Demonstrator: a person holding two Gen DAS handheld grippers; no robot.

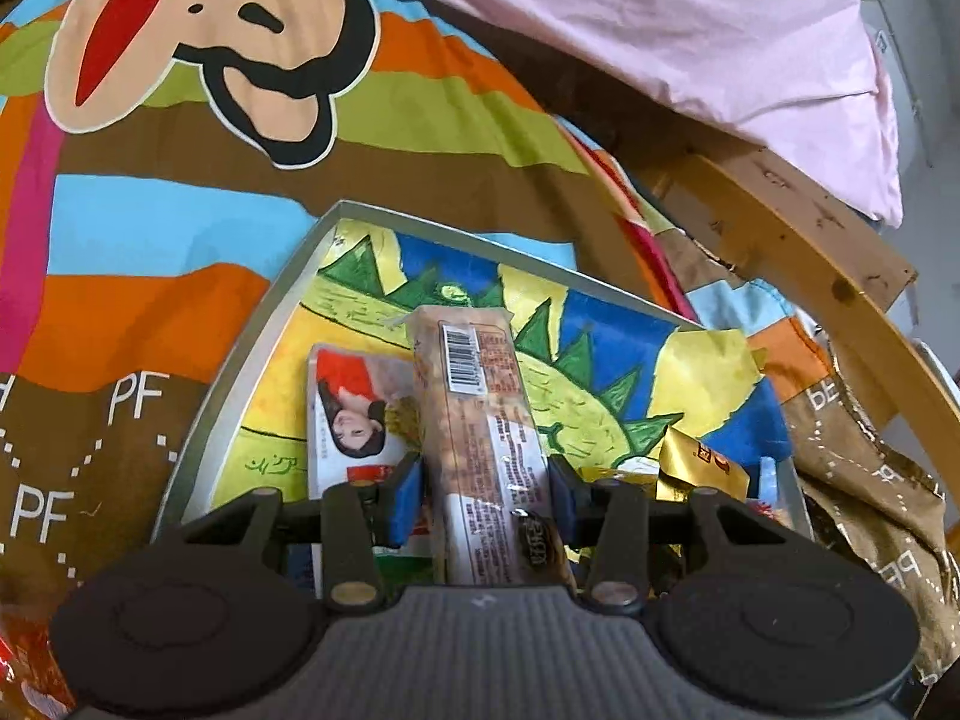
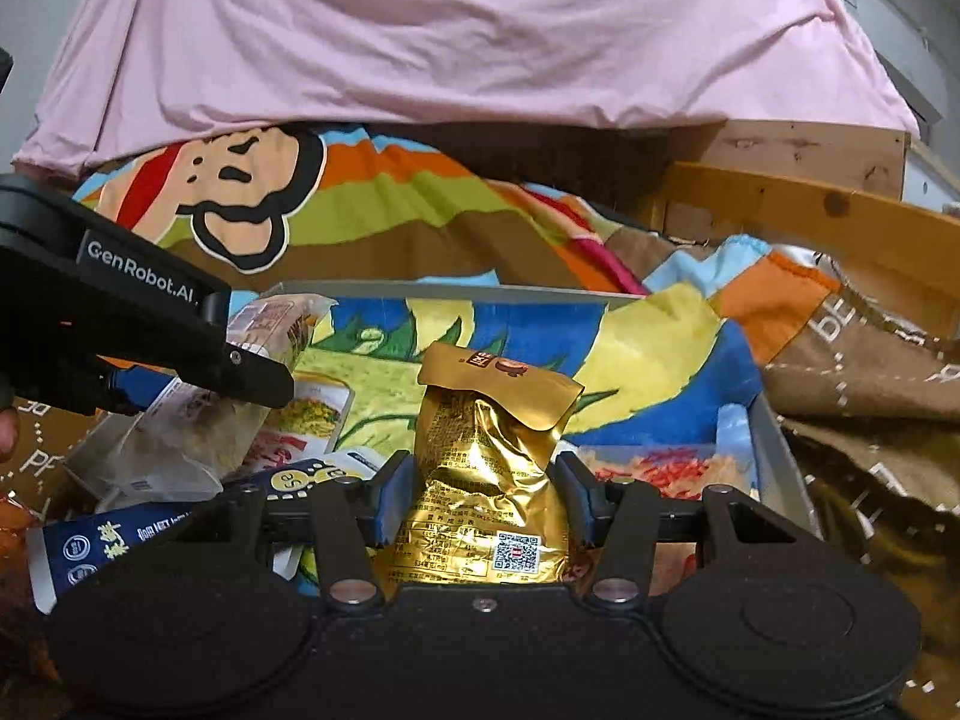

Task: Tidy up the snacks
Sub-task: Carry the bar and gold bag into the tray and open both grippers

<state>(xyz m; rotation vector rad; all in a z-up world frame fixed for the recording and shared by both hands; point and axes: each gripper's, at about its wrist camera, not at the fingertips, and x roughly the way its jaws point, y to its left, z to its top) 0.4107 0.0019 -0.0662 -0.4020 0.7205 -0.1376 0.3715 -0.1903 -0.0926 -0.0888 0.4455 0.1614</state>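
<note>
In the left wrist view, my left gripper (image 1: pixel 486 495) grasps a long snack bar (image 1: pixel 480 420), lower centre of the frame, over the grey tray (image 1: pixel 240 384). A white packet (image 1: pixel 354 420) lies in the tray to its left.

In the right wrist view, my right gripper (image 2: pixel 486 495) is clenched on a gold pouch (image 2: pixel 486 450), lower centre, above the same tray (image 2: pixel 780 456). The left gripper (image 2: pixel 258 378) appears at the left edge of the frame.

Far half of tray (image 1: pixel 270 300): bare drawing, open to reach.
Near half: crowded with snack packets (image 2: pixel 180 438).
Left gripper (image 2: pixel 150 324): blocks the tray's left side.
Pink bedding (image 2: pixel 468 30): overhangs beyond.
</note>
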